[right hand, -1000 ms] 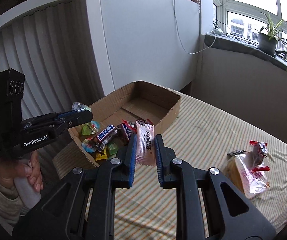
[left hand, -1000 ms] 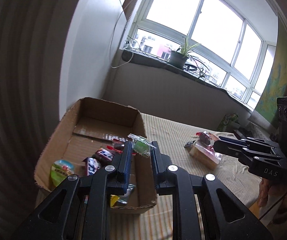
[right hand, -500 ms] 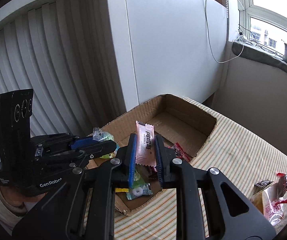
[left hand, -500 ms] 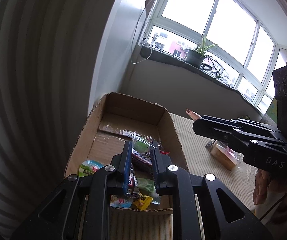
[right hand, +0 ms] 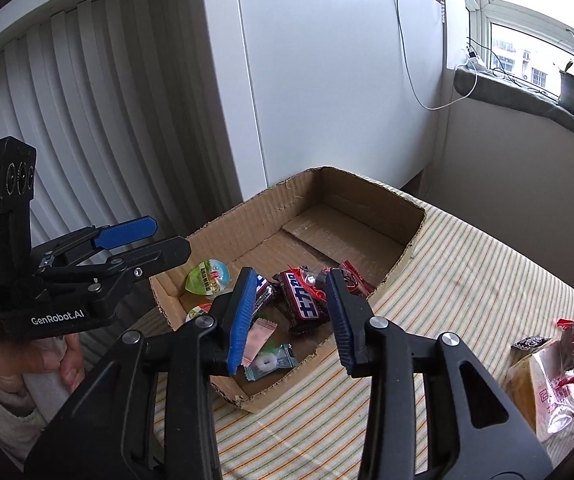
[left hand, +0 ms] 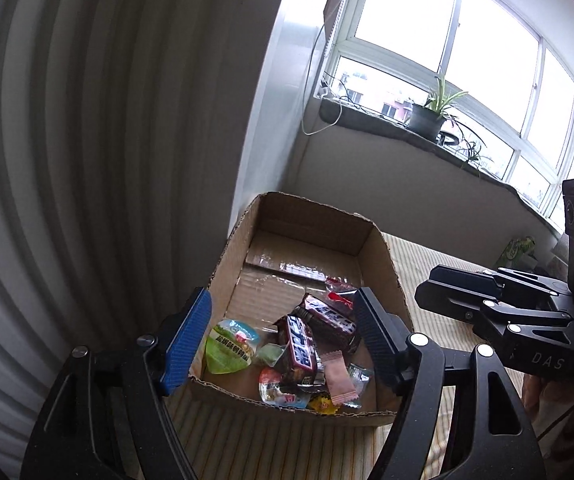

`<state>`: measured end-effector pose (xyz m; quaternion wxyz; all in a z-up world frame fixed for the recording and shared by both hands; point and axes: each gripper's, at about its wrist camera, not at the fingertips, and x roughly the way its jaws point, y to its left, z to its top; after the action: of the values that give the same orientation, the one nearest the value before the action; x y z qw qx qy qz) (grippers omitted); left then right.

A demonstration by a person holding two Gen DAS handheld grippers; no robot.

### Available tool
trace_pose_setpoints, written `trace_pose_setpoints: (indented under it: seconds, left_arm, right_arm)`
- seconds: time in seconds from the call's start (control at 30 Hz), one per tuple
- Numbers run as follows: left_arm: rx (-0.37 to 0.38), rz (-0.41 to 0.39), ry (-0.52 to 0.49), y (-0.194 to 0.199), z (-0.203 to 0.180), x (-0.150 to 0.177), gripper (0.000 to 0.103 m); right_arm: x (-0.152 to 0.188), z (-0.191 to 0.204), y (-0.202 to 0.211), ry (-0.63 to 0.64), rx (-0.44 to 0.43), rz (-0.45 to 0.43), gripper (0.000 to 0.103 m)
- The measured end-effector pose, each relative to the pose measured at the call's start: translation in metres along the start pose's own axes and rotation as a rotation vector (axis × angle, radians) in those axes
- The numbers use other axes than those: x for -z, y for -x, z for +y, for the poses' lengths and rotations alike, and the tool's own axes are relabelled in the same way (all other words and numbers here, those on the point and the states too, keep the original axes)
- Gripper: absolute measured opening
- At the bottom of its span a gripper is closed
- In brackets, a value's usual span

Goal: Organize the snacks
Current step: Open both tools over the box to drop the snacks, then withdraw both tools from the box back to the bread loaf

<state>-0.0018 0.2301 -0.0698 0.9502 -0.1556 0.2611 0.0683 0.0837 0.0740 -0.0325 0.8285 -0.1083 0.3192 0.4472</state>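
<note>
Currently both sets of tongs hang over the near end of the cardboard box (right hand: 371, 204), spread wide with nothing between the jaws: left tongs (left hand: 283, 336), right tongs (right hand: 291, 312). Box sits on the striped counter (right hand: 467, 288) against the white wall. Its contents are heaped at the near end: pink wafer packet (left hand: 337, 376), green-lidded jelly cup (left hand: 229, 346), dark chocolate bars (right hand: 301, 300), a clear-wrapped mint (right hand: 267, 362), small red-wrapped sweets. The far half of the box floor is bare cardboard. Judgement: two snacks look just delivered, so the step in hand is to back both tools out and fetch the remaining loose items. To do it well: lift straight up before swinging away, so the spread jaws clear the ragged cardboard rim and do not drag the light box across the cloth; keep the tongs spread on the way to the next item. Remaining loose stock seen from the right wrist view: a clear bag of bread (right hand: 535, 384) with a small dark packet and red-wrapped sweets on or beside it, well apart from the box to the right. Bag is soft and crinkly, so I would pinch it at a gathered edge, not across the loaf. Obstructions: the two tools sit close together over the same end of the box, so move one at a time. A potted plant (left hand: 427, 120) and cables sit on the windowsill, clear of the work.
</note>
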Motion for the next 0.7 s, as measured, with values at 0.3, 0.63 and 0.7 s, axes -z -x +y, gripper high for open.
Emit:
trace_pose_setpoints:
  seconds: [0.3,0.63,0.7]
  left_arm:
    - [0.001,-0.028,-0.016,0.015,-0.012,-0.004,0.073]
    - [0.004,-0.018,-0.077,0.012,-0.042,-0.008,0.073]
    - [0.007,-0.011,-0.092,0.008,-0.050,-0.009,0.073]
  right_arm:
    - [-0.001,0.003,0.016,0.006,-0.010,-0.034,0.043]
    - [0.012,-0.025,0.033,-0.048,-0.002,-0.068,0.043]
    - [0.016,-0.036,0.038,-0.069,0.008,-0.077,0.058]
